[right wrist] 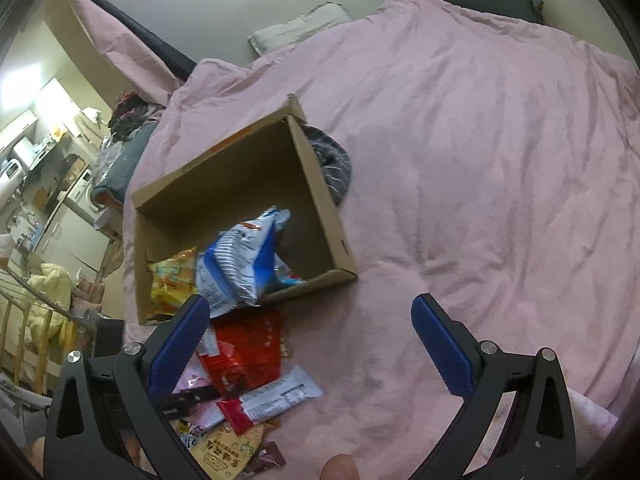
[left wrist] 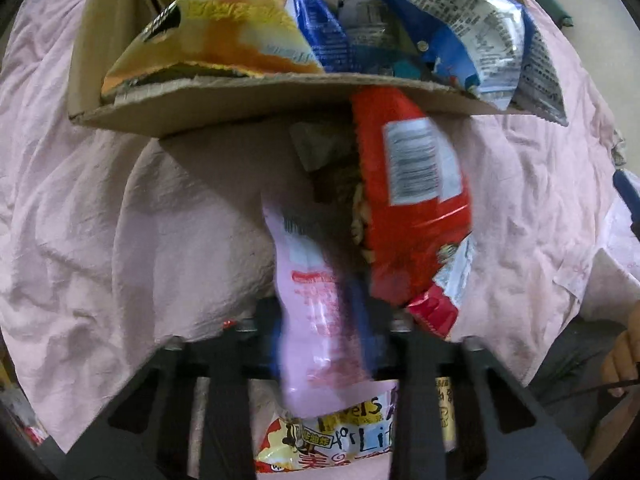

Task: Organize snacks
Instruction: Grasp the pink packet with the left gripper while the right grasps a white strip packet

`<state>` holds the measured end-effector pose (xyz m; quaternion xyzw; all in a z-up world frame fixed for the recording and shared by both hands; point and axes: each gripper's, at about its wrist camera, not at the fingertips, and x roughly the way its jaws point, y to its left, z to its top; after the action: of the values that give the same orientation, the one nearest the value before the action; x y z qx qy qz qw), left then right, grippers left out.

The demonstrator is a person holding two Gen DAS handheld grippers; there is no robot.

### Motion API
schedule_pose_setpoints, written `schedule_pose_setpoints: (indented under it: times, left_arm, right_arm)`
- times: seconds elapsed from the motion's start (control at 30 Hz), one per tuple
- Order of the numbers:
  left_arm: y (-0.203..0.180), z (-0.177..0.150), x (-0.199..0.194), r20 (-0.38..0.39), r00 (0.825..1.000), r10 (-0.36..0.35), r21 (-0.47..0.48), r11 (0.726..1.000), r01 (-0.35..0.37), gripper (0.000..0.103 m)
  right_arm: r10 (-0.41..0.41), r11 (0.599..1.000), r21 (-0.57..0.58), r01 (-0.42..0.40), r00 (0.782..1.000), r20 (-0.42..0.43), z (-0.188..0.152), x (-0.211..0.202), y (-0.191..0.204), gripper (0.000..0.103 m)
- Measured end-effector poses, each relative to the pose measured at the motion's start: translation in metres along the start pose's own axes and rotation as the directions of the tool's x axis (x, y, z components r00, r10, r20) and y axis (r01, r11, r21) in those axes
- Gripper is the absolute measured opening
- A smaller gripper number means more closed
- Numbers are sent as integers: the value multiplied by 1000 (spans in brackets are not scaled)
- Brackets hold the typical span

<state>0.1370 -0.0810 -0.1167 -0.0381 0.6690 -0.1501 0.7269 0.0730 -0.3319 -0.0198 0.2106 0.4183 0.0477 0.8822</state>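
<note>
An open cardboard box (left wrist: 240, 108) (right wrist: 320, 200) lies on a pink duvet. It holds a yellow bag (left wrist: 224, 20) (right wrist: 172, 280) and blue-and-white bags (left wrist: 460, 40) (right wrist: 240, 264). In front of the box is a heap of loose snacks: a red packet (left wrist: 412, 208) (right wrist: 244, 344), a silver bar with a red end (right wrist: 280, 396) and a yellow cartoon packet (left wrist: 320, 440) (right wrist: 228, 448). My left gripper (left wrist: 324, 320) points steeply down into the heap and is shut on a blurred pink packet (left wrist: 316, 312). My right gripper (right wrist: 312, 340) hangs above the heap, wide open and holding nothing.
The pink duvet (right wrist: 480, 160) stretches wide to the right of the box. A grey striped cloth (right wrist: 332, 160) lies behind the box. A pillow (right wrist: 296, 28) and a teal cushion (right wrist: 472, 0) sit by the far wall. A hand (left wrist: 624, 352) shows at the right edge.
</note>
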Motion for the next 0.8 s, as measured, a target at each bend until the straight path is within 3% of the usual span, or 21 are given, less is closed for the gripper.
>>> schedule_pose_setpoints:
  times: [0.23, 0.37, 0.43, 0.5, 0.6, 0.7, 0.8]
  left_arm:
    - [-3, -4, -31, 69, 997, 26, 13, 1000, -27, 7]
    - [11, -13, -54, 102, 994, 31, -23, 999, -29, 6]
    - [19, -22, -68, 137, 990, 28, -47, 999, -22, 6]
    - [25, -30, -80, 170, 985, 24, -79, 997, -11, 6]
    - [33, -39, -90, 219, 975, 41, -128, 992, -13, 6]
    - [41, -47, -103, 256, 965, 54, -149, 989, -16, 6]
    - [46, -52, -114, 294, 954, 63, -166, 986, -14, 6]
  right_arm:
    - [6, 1000, 30, -5, 1000, -17, 1, 0, -6, 103]
    - [26, 997, 69, -16, 989, -145, -7, 20, -10, 103]
    - [81, 991, 121, -51, 964, -254, -21, 38, -12, 101]
    - [155, 974, 214, -79, 917, -367, -42, 61, -13, 76]
    - [224, 952, 294, -90, 858, -462, -67, 86, -9, 64]
    - [231, 951, 297, -90, 843, -486, -76, 99, 3, 57]
    - [208, 951, 304, -59, 850, -485, -76, 107, 6, 55]
